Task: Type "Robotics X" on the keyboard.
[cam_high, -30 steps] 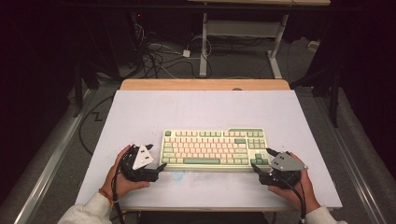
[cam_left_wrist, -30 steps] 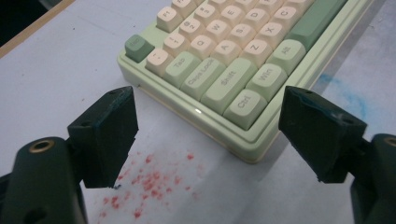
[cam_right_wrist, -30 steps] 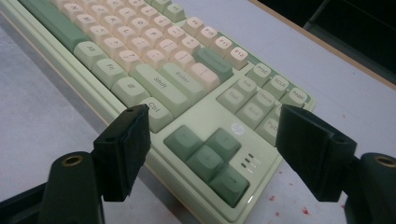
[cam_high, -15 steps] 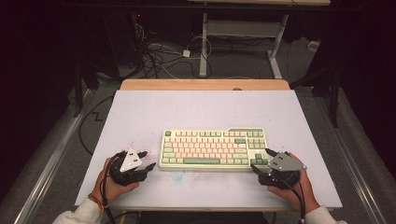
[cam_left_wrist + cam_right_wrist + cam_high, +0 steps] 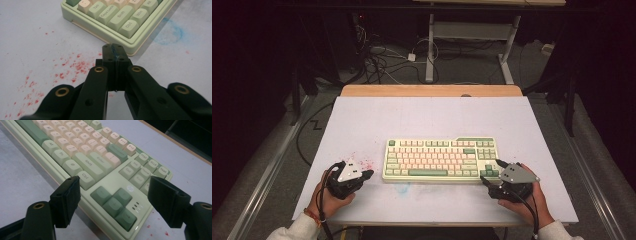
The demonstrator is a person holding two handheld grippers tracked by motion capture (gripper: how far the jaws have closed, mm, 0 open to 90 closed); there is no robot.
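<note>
From above, the pale green mechanical keyboard with cream and darker green keycaps (image 5: 441, 160) lies flat near the front middle of my white tabletop (image 5: 432, 115), long side toward me. My left gripper (image 5: 368, 174) rests on the tabletop just beside the keyboard's left end, not touching it, over a scatter of red specks (image 5: 362, 162). My right gripper (image 5: 490, 173) sits at the keyboard's front right corner, by the arrow keys. Along my left gripper (image 5: 113, 51), the jaws have just been closing and now meet with nothing between them, tips aimed at the keyboard's near corner by the Ctrl key (image 5: 128, 26); a faint blue smudge (image 5: 168, 31) marks the surface alongside. Along my right gripper (image 5: 113, 195), the jaws stand wide apart, straddling the corner with the dark green arrow keys (image 5: 113, 203), pads clear of it.
</note>
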